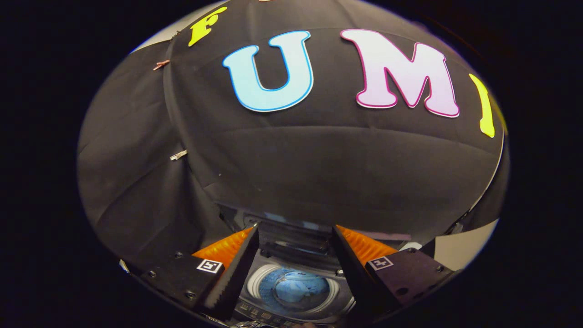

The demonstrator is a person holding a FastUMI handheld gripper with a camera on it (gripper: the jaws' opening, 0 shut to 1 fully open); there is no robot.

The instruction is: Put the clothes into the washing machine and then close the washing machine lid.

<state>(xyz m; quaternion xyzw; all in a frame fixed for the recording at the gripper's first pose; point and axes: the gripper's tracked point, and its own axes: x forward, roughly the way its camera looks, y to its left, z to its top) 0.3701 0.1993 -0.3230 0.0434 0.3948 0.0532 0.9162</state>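
Your view is dim and evenly lit, no glare. Fisheye bends the cloth wall hard toward the rim. Drum sharp; tool open, slightly soft.

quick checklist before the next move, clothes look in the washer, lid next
1. Clothes inside the drum: ok, blue bundle lies in the tub.
2. Nothing hanging over the drum rim: ok on the visible part.
3. Gripper free: ok, jaws open, holding nothing.
4. Lid state: not ok, it stands raised behind the opening.
5. Lid edge reachable: cannot tell, partly hidden by the jaws.
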